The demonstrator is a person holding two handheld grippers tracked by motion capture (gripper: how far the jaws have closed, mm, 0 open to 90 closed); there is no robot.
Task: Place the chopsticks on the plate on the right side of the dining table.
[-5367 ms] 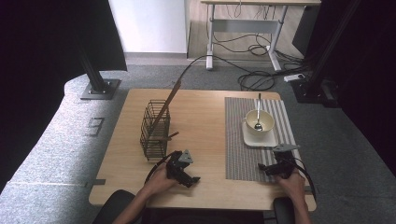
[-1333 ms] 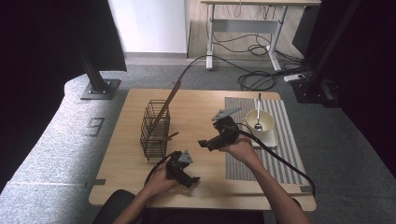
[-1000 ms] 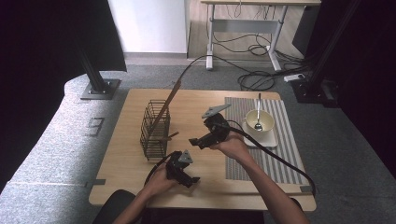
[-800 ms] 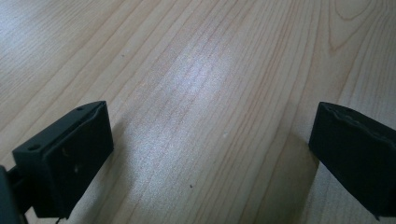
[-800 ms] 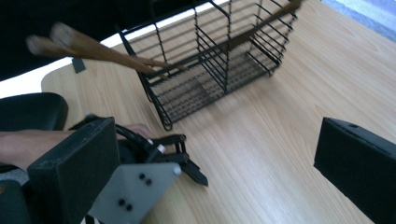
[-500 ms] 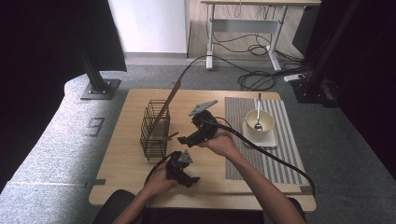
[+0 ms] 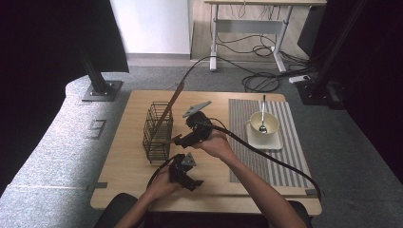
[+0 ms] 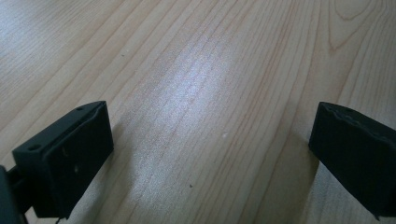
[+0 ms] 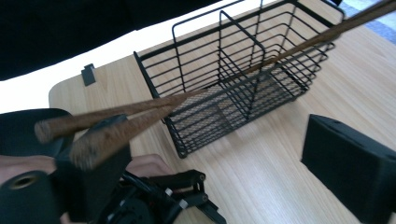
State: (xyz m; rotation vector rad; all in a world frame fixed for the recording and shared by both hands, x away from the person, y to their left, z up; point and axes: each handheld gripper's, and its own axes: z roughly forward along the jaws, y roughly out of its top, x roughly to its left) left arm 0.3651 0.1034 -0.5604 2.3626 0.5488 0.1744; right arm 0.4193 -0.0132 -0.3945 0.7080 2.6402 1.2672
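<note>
The right gripper has just been closing, its jaws still parted around the near ends of two wooden chopsticks, which rest against one jaw but are not yet pinched. The sticks slant through the black wire basket at the table's left. They look light, stiff and smooth, likely to roll, so gripping both together near those ends seems safest. The left gripper rests released.
</note>
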